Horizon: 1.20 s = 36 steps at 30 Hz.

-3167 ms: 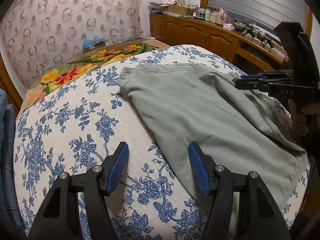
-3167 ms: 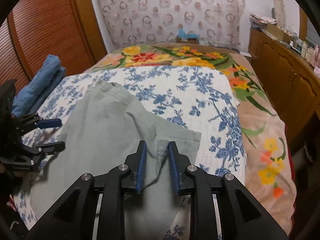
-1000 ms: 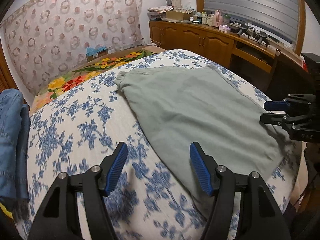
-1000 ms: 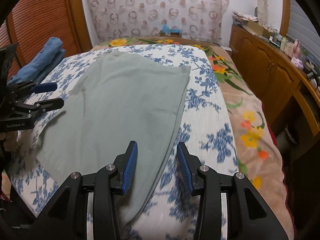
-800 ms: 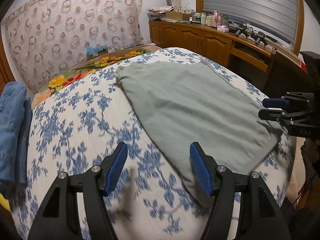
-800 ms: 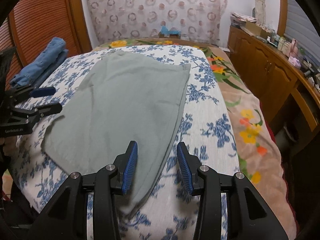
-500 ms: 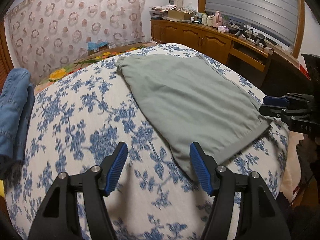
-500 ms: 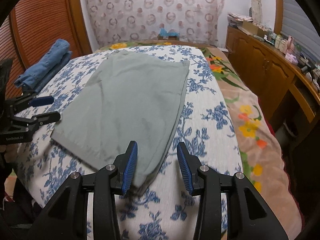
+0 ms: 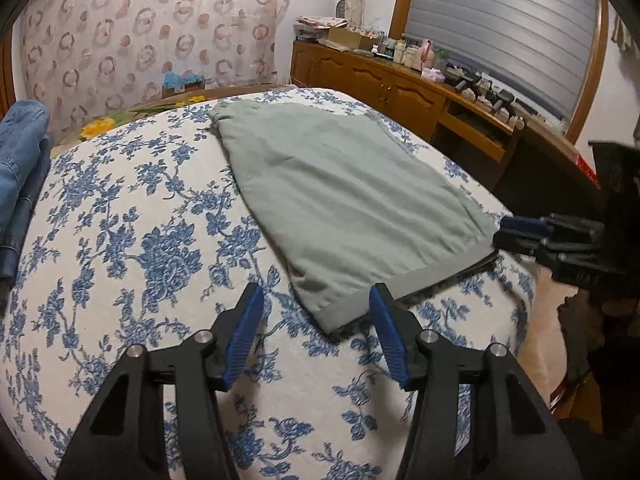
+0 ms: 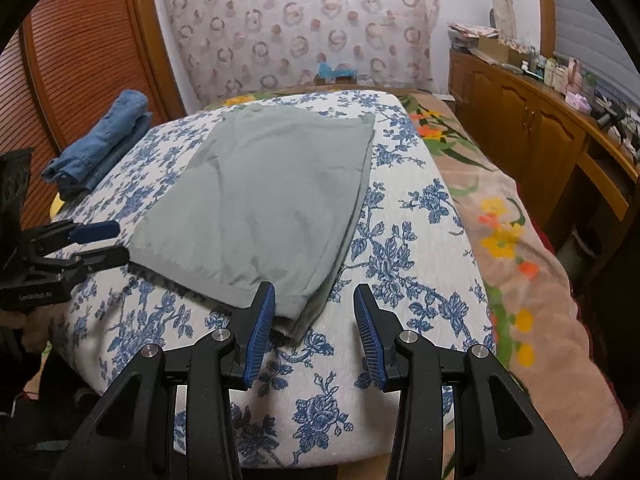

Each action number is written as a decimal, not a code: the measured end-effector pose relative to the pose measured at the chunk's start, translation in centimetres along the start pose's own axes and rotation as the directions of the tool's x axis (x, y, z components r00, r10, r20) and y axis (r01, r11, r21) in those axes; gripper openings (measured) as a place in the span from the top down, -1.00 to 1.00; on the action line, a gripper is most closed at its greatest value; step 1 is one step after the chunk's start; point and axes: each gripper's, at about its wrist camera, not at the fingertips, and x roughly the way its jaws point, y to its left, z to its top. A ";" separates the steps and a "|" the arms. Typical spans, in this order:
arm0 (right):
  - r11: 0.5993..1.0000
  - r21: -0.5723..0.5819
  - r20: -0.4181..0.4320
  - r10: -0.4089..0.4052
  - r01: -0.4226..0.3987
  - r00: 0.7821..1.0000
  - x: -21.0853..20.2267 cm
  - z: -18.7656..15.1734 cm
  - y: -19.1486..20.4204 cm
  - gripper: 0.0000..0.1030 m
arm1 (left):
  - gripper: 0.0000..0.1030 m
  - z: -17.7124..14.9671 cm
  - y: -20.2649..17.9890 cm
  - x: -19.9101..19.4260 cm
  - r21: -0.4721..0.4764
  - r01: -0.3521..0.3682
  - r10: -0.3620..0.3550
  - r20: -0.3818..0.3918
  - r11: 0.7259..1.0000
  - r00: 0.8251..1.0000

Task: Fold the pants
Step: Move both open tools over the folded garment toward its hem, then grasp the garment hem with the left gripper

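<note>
The grey-green pants (image 9: 344, 196) lie flat on the blue-flowered bed cover (image 9: 132, 248), folded lengthwise, with the near hem toward me. They also show in the right wrist view (image 10: 264, 196). My left gripper (image 9: 316, 328) is open and empty, just short of the hem's left corner. My right gripper (image 10: 314, 320) is open and empty at the hem's right corner. Each gripper shows in the other's view, the right gripper (image 9: 520, 232) at the right edge and the left gripper (image 10: 100, 240) at the left edge.
Folded blue jeans (image 10: 100, 144) lie at the bed's left side by a slatted wooden door (image 10: 72, 72). A flowered blanket (image 10: 504, 216) covers the bed's right side. A wooden cabinet run (image 9: 400, 96) with clutter lines the right wall.
Both grippers have pulled back toward the foot of the bed, away from the pants. The right gripper, shut on the pants 3.2 s ago, has let go and opened wider.
</note>
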 end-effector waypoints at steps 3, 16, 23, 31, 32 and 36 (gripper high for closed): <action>1.000 0.001 -0.004 0.006 -0.006 1.000 0.1 -0.2 0.1 0.20 | 0.12 0.2 -0.1 1.0 -0.004 -0.007 0.007 -0.035 1.000 0.999; 1.000 0.001 -0.016 0.018 -0.018 1.000 0.7 -0.3 0.1 0.20 | 0.56 0.0 -1.0 1.7 -0.003 0.037 -0.037 -0.024 0.999 0.999; 1.000 0.004 -0.010 0.022 -0.022 1.000 0.7 -0.4 0.2 0.20 | 0.76 0.1 -1.2 1.0 0.004 0.021 -0.021 0.000 1.000 1.000; 1.000 0.022 -0.021 0.013 -0.013 1.000 1.7 -0.2 0.8 0.20 | 0.76 -0.2 -0.6 1.0 -0.020 0.031 -0.032 -0.006 0.999 0.999; 1.000 0.024 -0.017 0.009 -0.009 1.000 1.8 -0.3 0.8 0.20 | 0.76 -0.2 -0.5 1.0 -0.024 0.034 -0.035 -0.007 0.999 0.999; 1.000 0.014 -0.011 -0.003 0.003 1.000 1.9 -0.4 1.4 0.19 | 0.72 -0.3 -0.4 1.2 -0.041 0.039 -0.040 -0.010 0.998 0.999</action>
